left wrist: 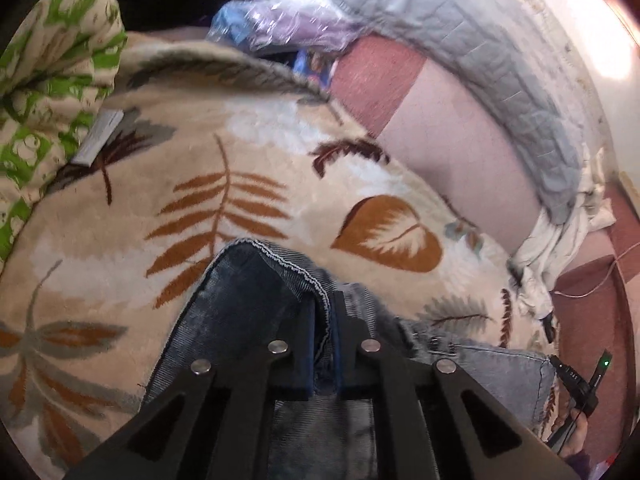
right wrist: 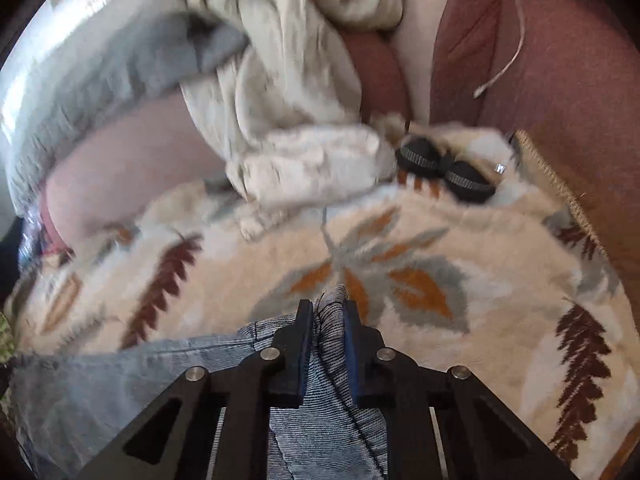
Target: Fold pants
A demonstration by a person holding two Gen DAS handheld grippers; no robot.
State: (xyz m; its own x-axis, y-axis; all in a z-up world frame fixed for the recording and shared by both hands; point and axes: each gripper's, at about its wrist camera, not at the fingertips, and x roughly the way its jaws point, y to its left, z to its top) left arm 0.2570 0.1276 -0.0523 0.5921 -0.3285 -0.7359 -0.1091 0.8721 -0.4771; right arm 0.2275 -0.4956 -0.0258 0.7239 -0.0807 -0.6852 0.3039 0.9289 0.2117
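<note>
The pants are blue denim jeans (left wrist: 248, 312) lying on a cream leaf-print blanket (left wrist: 160, 184). My left gripper (left wrist: 325, 320) is shut on a bunched fold of the jeans near a stitched hem edge. My right gripper (right wrist: 328, 312) is shut on another bunch of the jeans (right wrist: 324, 400), with more denim trailing off to its left over the blanket (right wrist: 480, 248). The cloth under both grippers is hidden by the fingers.
A grey quilted pillow (left wrist: 480, 64) and a crumpled white cloth (right wrist: 288, 112) lie at the blanket's far side. Two black round objects (right wrist: 440, 168) sit by the white cloth. A green-patterned cloth (left wrist: 48, 80) is at left. A plastic-wrapped package (left wrist: 280, 28) lies beyond.
</note>
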